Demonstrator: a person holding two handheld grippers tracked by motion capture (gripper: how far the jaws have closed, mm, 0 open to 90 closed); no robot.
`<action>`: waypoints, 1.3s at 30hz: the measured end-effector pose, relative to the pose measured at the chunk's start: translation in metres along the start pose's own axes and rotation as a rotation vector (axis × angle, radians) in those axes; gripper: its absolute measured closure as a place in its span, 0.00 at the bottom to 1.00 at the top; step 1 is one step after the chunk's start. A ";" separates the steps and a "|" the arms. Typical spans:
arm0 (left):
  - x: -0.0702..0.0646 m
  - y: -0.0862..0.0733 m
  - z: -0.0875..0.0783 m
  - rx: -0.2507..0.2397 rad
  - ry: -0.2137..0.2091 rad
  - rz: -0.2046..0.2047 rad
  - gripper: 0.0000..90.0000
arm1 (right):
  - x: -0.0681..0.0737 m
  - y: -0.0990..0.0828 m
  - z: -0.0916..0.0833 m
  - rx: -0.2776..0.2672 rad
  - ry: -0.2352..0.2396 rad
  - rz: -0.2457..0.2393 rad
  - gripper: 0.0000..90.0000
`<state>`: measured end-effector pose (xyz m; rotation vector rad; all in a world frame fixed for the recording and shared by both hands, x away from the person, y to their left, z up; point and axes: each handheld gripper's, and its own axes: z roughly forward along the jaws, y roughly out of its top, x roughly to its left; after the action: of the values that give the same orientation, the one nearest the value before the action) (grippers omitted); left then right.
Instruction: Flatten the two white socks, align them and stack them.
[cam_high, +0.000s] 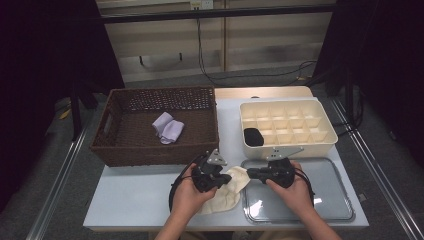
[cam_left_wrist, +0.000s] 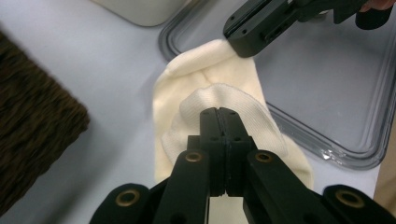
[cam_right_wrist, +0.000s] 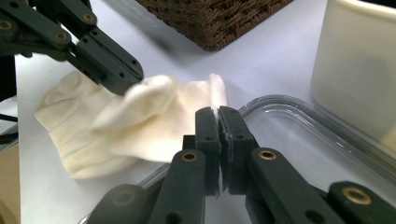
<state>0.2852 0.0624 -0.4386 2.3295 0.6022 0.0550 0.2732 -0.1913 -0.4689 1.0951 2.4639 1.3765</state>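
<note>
A cream sock (cam_high: 226, 196) lies on the white table, half over the rim of a clear tray (cam_high: 330, 187). My left gripper (cam_high: 226, 176) is shut on a raised fold of the sock (cam_left_wrist: 205, 74), its jaws pressed together on the knit. From the right, my right gripper (cam_high: 249, 173) is shut on the sock's far edge (cam_right_wrist: 214, 91) above the tray's corner. In the left gripper view the right gripper (cam_left_wrist: 240, 44) pinches the sock's tip. The right gripper view has the left gripper (cam_right_wrist: 128, 84) lifting the fold.
A brown wicker basket (cam_high: 120, 150) stands at the back left with lavender socks (cam_high: 168, 127) inside. A white divided organiser (cam_high: 280, 146) sits at the back right, a black rolled item (cam_high: 253, 136) in its front left cell. The table's front edge is close.
</note>
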 end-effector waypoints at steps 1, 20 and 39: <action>0.000 -0.003 -0.002 -0.011 0.004 -0.006 1.00 | 0.000 0.000 0.000 -0.002 0.002 -0.001 0.96; -0.006 -0.029 -0.007 0.026 0.004 0.011 0.98 | 0.000 0.000 0.001 -0.024 -0.007 0.015 0.81; 0.003 -0.012 -0.017 -0.065 0.031 -0.064 0.81 | 0.003 0.002 0.003 -0.011 0.000 -0.011 0.89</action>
<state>0.2797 0.0824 -0.4346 2.2484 0.6804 0.0800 0.2736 -0.1870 -0.4687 1.0774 2.4552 1.3858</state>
